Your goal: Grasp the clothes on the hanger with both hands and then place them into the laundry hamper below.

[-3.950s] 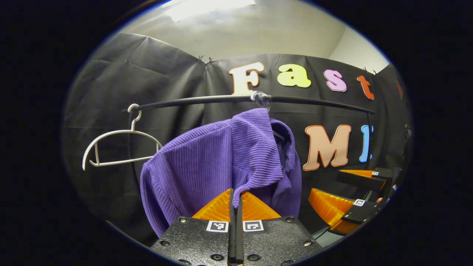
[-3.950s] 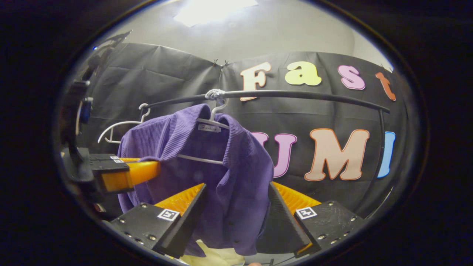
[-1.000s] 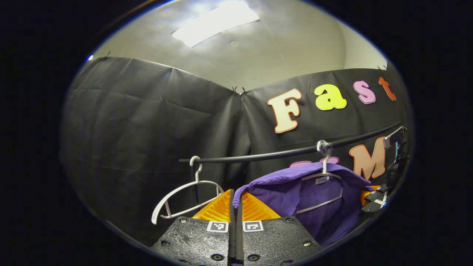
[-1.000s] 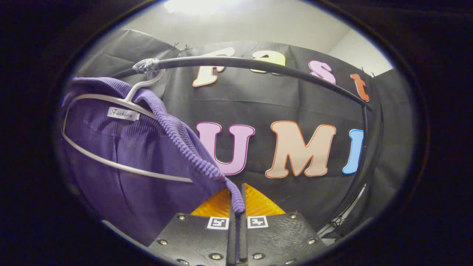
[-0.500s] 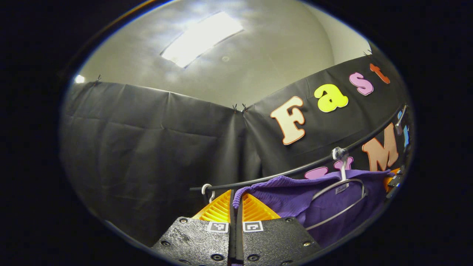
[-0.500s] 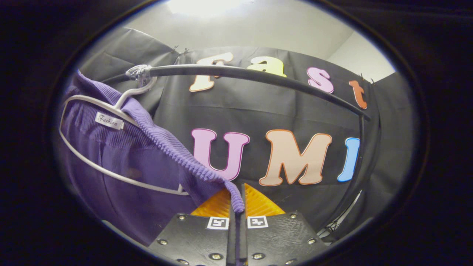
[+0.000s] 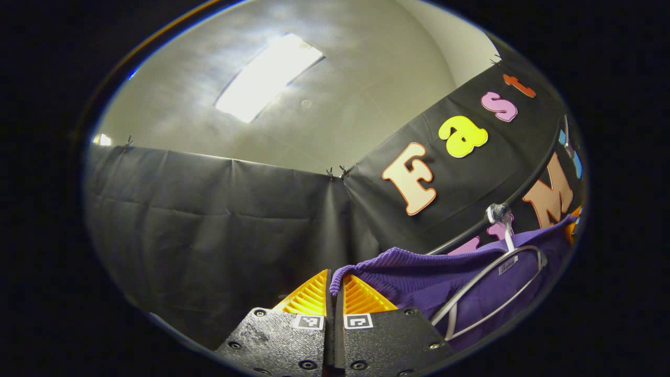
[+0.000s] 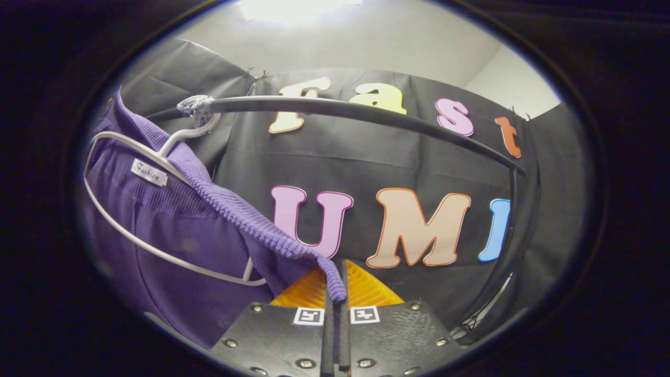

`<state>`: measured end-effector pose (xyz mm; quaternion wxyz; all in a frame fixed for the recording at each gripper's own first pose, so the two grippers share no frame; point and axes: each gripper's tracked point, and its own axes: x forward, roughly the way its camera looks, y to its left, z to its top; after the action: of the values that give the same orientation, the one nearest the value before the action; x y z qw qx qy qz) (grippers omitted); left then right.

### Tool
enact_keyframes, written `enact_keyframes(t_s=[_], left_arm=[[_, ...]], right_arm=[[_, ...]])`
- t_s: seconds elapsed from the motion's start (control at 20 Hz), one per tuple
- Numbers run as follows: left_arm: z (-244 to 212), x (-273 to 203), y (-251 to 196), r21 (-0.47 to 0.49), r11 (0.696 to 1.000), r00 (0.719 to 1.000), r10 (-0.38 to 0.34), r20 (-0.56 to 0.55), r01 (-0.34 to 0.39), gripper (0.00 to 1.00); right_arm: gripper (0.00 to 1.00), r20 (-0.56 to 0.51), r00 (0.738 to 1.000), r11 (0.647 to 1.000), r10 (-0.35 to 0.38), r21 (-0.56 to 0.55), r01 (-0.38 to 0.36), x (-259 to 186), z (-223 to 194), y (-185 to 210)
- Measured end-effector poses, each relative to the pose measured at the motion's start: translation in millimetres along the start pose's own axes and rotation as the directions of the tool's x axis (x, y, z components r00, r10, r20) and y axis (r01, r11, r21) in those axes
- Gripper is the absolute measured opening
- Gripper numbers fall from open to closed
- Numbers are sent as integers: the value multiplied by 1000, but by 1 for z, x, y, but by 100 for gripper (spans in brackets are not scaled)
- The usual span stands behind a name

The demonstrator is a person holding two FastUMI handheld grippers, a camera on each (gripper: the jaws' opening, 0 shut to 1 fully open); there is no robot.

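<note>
A purple ribbed garment (image 7: 419,277) hangs over a white hanger (image 7: 492,285) whose hook is tied to the black rail (image 7: 523,193). My left gripper (image 7: 334,283) is shut on the garment's collar edge, which stretches from the fingers toward the hanger at the lower right. In the right gripper view the same purple garment (image 8: 178,246) drapes over the white hanger (image 8: 157,251) at the left, under the rail (image 8: 366,112). My right gripper (image 8: 335,285) is shut on the other collar edge, pulled taut from the hanger down to the fingers.
The black rail curves to an upright post (image 8: 515,220) at the right in the right gripper view. Black cloth walls stand behind the rail, with a ceiling light (image 7: 264,76) overhead.
The left gripper has tilted further up and left, so the rail, hanger and garment slid to the lower right and the empty hanger left its view. The right gripper has barely shifted; both stay shut.
</note>
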<state>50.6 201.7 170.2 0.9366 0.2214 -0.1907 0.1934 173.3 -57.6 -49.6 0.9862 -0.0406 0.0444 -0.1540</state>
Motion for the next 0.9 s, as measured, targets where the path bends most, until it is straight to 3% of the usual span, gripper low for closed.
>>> enact_keyframes(t_s=[0.65,0.9], left_arm=[[-35,17,3,71,997,1000,-5,28,3,0],[-51,24,2,35,999,1000,-16,18,15,0]], right_arm=[[4,15,1000,1000,-11,20,11,14,10,-1],[4,18,1000,1000,-14,16,14,21,11,1]])
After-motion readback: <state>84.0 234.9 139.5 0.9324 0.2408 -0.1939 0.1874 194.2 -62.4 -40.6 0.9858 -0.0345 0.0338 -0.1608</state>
